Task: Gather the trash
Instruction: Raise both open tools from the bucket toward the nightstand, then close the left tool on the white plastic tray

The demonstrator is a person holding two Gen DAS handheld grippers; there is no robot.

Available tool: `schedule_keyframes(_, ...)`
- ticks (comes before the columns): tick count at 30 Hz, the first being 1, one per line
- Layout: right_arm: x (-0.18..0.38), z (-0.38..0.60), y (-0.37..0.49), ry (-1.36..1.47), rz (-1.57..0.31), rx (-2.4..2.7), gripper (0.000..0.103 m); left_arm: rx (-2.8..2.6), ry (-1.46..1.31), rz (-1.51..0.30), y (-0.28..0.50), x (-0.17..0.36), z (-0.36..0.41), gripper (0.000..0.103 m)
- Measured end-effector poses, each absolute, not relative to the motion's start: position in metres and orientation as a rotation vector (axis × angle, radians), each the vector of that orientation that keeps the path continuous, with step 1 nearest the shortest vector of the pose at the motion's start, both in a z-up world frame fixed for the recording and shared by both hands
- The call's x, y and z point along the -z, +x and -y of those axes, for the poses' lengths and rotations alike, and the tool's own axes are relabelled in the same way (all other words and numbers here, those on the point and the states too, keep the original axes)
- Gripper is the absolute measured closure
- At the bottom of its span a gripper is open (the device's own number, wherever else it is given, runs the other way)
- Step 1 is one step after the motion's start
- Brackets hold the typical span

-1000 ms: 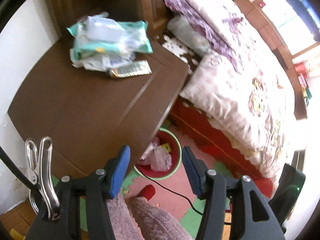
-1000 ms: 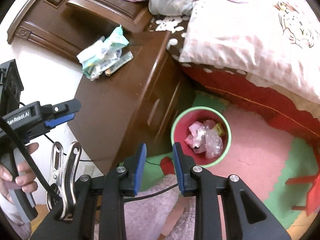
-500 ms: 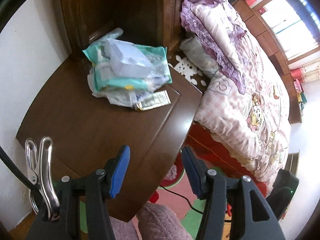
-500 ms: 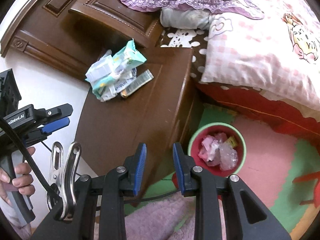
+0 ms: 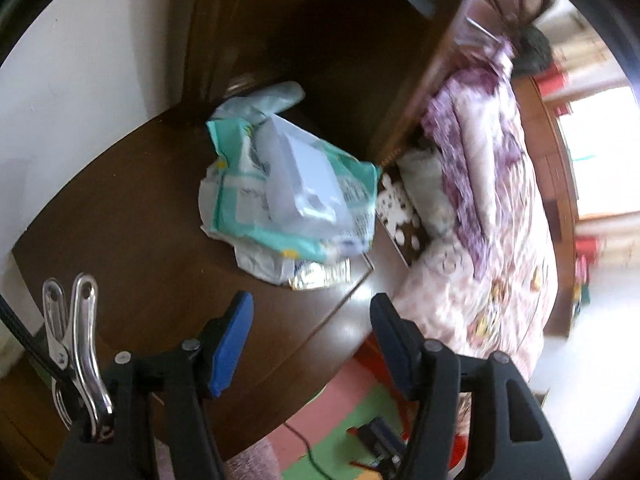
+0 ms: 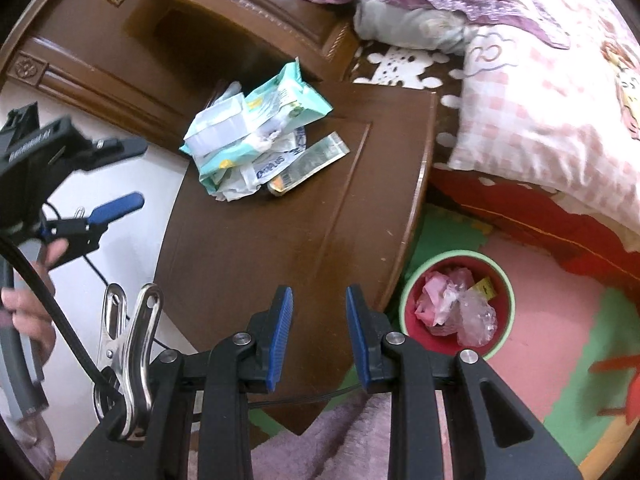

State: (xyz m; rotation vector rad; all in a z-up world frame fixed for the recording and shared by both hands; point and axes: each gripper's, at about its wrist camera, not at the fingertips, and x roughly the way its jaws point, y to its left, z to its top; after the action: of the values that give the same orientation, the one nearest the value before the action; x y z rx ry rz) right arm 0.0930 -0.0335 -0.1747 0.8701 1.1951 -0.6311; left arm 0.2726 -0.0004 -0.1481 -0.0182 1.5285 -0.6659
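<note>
Several crinkled plastic wrappers [image 6: 256, 136] heaped on glossy wooden nightstand [image 6: 304, 248].
Round bin [image 6: 505, 344] holds crumpled plastic; left gripper [image 5: 312, 340], just widened, and right gripper [image 6: 319, 336] both released, empty.

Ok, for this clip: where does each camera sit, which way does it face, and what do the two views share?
Left wrist: on the left tongs, facing down at the wrapper pile on the nightstand; its jaws have just been opening, nothing between them.
Right wrist: on the right tongs, looking down over the nightstand edge and bin; the left tongs and a hand show.
Shared: pile, nightstand, bed.
</note>
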Motion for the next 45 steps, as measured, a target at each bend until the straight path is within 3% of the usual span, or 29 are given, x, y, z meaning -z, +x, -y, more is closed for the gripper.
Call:
schedule_keyframes(6,0.189,0.047,0.107,0.872,-1.239,0.582,0.074,0.576,-0.114,-1.56,0.298,0.172,0.01,0.038)
schedule_keyframes(10,0.198,0.062,0.113,0.886,-1.256,0.569,0.074,0.526,-0.149,-1.585,0.311,0.19,0.017,0.027)
schedule_keyframes(33,0.232,0.094,0.138,0.879,-1.335,0.527,0.074,0.443,-0.376,-1.672,0.33,0.234,0.026,0.028)
schedule_keyframes(36,0.236,0.095,0.142,0.876,-1.342,0.521,0.074,0.404,-0.387,-1.678,0.331,0.24,0.028,0.033)
schedule_keyframes(38,0.238,0.095,0.145,0.872,-1.344,0.514,0.074,0.378,-0.384,-1.686,0.331,0.244,0.029,0.045)
schedule_keyframes(39,0.239,0.095,0.146,0.87,-1.347,0.509,0.074,0.359,-0.366,-1.691,0.33,0.245,0.029,0.056)
schedule_keyframes(45,0.242,0.095,0.151,0.87,-1.355,0.496,0.074,0.372,-0.35,-1.645,0.326,0.242,0.028,0.06)
